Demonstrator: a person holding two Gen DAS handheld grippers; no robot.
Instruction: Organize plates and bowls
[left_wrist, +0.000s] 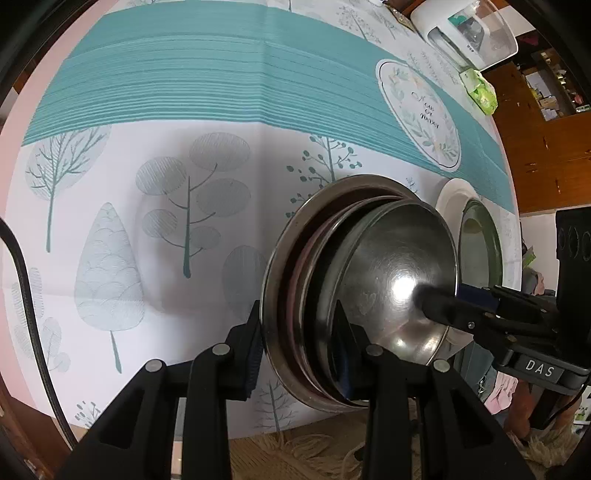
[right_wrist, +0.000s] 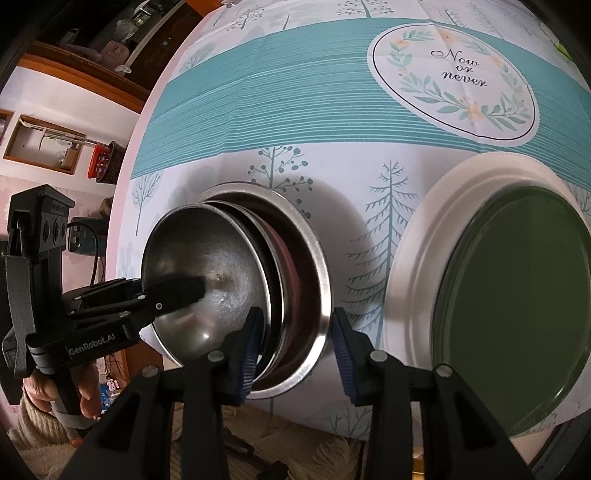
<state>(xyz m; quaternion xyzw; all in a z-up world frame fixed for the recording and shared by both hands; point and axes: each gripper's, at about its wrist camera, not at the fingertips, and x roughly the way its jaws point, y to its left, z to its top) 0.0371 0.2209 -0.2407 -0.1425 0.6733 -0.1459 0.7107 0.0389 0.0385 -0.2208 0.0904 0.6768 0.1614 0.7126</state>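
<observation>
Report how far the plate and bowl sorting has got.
Done: the steel bowls are nested in one stack, and a green plate lies on a white plate. In hand: the left gripper and right gripper both straddle that stack's rim. Left: probably settling the stack.

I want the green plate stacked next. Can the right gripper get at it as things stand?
Probably yes. The right gripper is open around the steel stack's rim, and the green plate lies uncovered on the white plate just to its right, nothing between.
</observation>
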